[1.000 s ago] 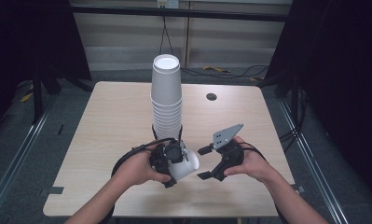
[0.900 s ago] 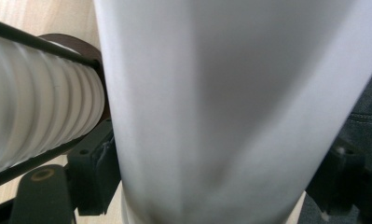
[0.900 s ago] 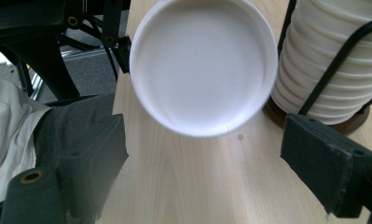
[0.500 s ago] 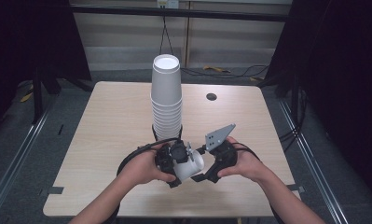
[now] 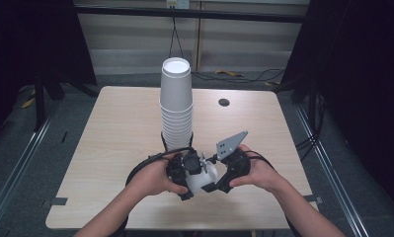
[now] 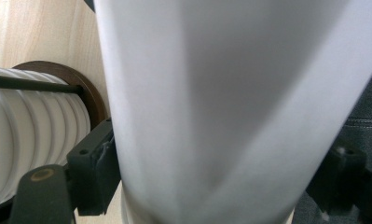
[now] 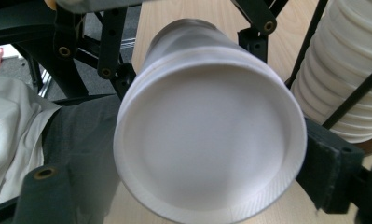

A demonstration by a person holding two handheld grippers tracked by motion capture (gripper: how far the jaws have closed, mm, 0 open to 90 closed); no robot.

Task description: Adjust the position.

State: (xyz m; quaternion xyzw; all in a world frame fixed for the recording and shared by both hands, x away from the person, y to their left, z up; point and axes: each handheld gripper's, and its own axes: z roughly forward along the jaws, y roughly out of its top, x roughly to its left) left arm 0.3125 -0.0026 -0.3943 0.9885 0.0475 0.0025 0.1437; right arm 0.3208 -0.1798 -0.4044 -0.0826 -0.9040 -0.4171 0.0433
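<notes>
A single white paper cup [image 5: 204, 179] lies sideways just above the table's front edge, held between both grippers. My left gripper [image 5: 188, 174] is shut on its wall, and in the left gripper view the cup [image 6: 221, 112] spans the gap between the jaws. My right gripper [image 5: 216, 178] meets the cup from the right. In the right gripper view the cup's closed bottom [image 7: 207, 140] faces the camera and a pad [image 7: 330, 161] touches its rim. Right behind the grippers a tall stack of white cups [image 5: 176, 106] stands on a brown base [image 6: 88, 88].
The wooden table [image 5: 110, 148] has a small dark hole [image 5: 223, 102] at the back right. Cables loop around both hands. Dark curtains and floor rails surround the table. The stack [image 7: 347, 70] is close beside the right gripper.
My right gripper has moved left to the cup's bottom end. The left gripper has shifted slightly right with the cup. The stack has not moved.
</notes>
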